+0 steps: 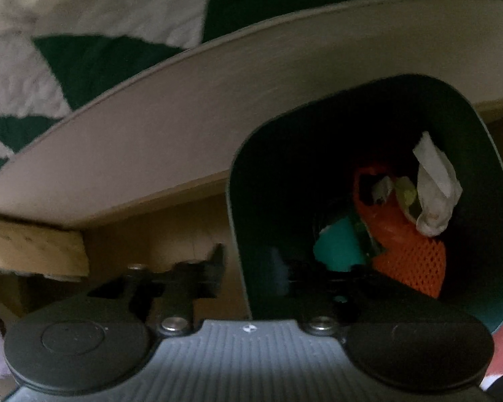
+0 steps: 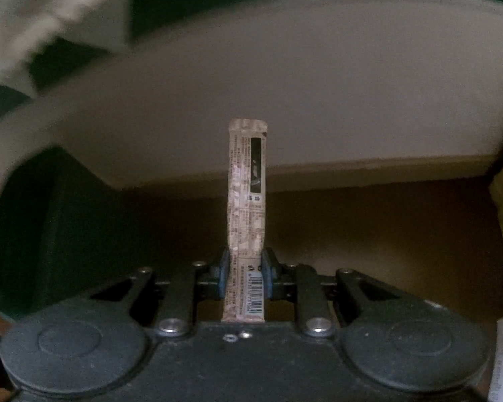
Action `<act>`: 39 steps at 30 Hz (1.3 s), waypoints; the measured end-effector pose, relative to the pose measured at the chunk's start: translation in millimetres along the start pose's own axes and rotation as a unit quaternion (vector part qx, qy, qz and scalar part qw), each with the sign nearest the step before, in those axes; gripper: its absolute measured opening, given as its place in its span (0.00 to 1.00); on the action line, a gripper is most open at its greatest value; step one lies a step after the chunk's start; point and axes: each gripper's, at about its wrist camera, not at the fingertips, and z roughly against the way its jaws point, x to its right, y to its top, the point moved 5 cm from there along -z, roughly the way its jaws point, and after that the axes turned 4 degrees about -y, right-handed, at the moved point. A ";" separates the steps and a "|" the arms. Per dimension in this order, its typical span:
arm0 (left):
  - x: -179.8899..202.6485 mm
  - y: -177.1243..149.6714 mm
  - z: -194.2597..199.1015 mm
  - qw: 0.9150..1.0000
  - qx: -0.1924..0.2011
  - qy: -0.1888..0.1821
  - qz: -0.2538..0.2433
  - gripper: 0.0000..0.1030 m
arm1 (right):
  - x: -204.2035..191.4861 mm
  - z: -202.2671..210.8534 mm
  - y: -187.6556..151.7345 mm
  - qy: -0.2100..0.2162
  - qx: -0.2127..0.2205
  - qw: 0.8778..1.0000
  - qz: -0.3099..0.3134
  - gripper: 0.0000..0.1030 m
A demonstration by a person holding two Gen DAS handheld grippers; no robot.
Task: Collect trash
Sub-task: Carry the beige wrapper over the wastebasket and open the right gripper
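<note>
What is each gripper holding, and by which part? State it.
The right gripper pinches a long stick-shaped wrapper near its barcode end. The left gripper straddles the green bin's rim wall, one finger inside.

Right gripper [image 2: 245,276] clamping upright sachet [image 2: 248,194], dark bin [image 2: 43,221] left

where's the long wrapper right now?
Right wrist view, centre: the long wrapper stands upright, pinched near its barcode end by the right hand-held gripper, with the dark green bin to its left.
</note>
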 end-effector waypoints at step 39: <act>-12.8 -1.2 -31.7 0.995 -0.054 -0.054 0.064 0.07 | -216.0 -25.7 -0.2 0.003 -0.131 0.991 0.028 0.00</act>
